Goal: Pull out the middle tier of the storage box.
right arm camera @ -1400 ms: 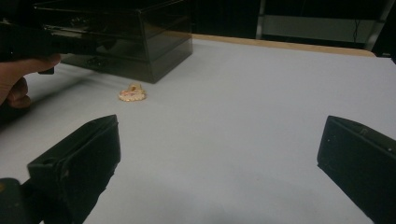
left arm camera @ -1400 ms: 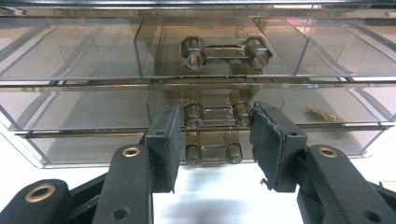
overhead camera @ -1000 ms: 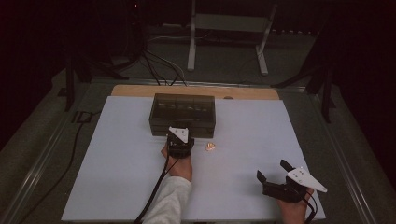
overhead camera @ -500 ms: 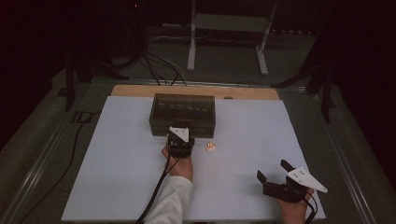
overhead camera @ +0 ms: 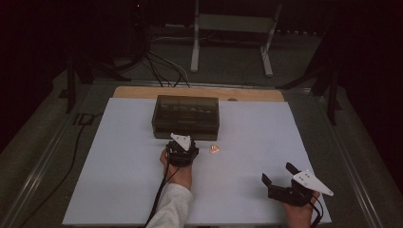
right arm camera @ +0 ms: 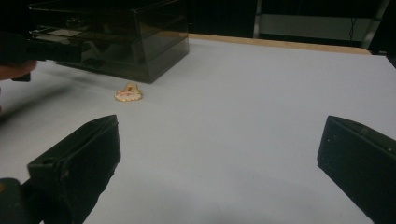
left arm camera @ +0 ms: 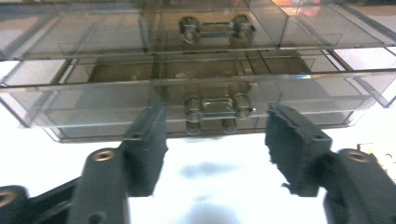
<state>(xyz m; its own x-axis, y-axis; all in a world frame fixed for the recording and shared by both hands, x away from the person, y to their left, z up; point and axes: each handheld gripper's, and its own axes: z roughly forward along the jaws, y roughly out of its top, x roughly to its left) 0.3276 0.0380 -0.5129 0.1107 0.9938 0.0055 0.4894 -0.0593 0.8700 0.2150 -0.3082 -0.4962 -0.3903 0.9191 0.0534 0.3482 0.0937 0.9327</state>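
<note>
Left gripper (left arm camera: pixel 212 149) faces drawer handle (left arm camera: pixel 213 106), lying crosswise

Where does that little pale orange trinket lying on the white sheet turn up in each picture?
High view: the trinket lies mid-sheet, just right of the left tool.
Left gripper view: a sliver of it shows at the right edge, under the drawer box.
Right gripper view: upper left, before the box's corner.
Shared landmark: the smoky clear drawer box.
</note>
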